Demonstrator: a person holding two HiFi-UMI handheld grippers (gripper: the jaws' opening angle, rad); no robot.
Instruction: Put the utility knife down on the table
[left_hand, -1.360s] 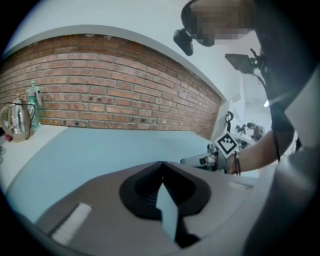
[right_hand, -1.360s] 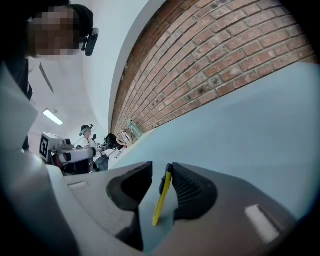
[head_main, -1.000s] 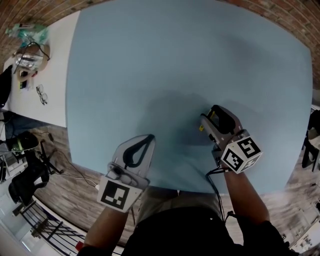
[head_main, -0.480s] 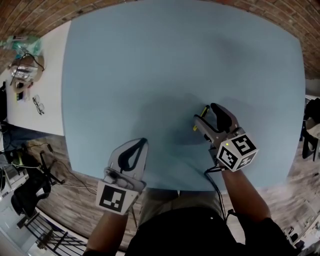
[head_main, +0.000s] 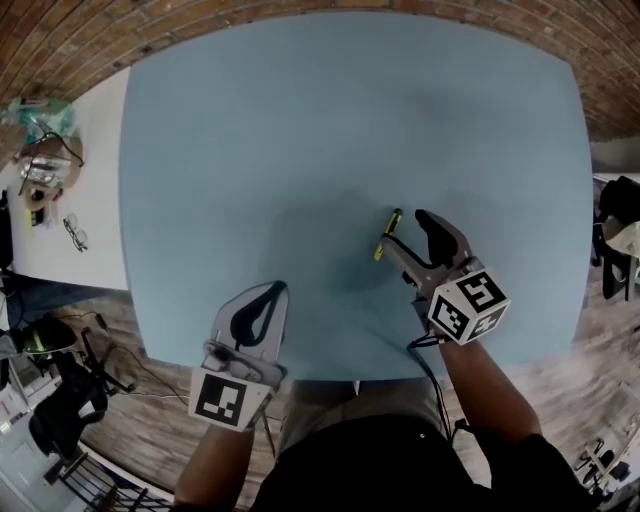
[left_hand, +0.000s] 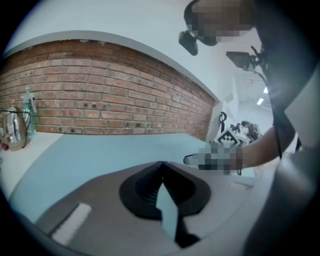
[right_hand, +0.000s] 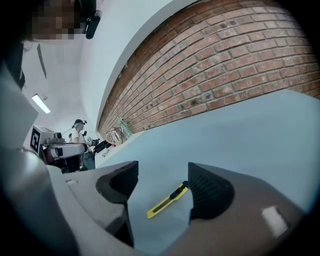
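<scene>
A yellow and black utility knife (head_main: 387, 234) lies flat on the light blue table (head_main: 300, 120), right of the middle. My right gripper (head_main: 408, 233) is open, and its jaws have just been opening. In the right gripper view the knife (right_hand: 167, 200) rests on the table between the wide-apart pads, and neither pad presses on it. My left gripper (head_main: 274, 290) hovers near the table's front edge, well to the left of the knife. Its jaws meet at the tips (left_hand: 161, 165) with nothing between them.
A white side table (head_main: 95, 200) at the far left carries glasses (head_main: 75, 232) and a cluster of small items (head_main: 40, 170). A brick wall (right_hand: 240, 60) runs behind the blue table. The table's front edge (head_main: 330, 378) is close to my body.
The right gripper held the knife a second ago. Its jaws have spread and the knife now lies on the table. Both hands have stayed about where they were.
</scene>
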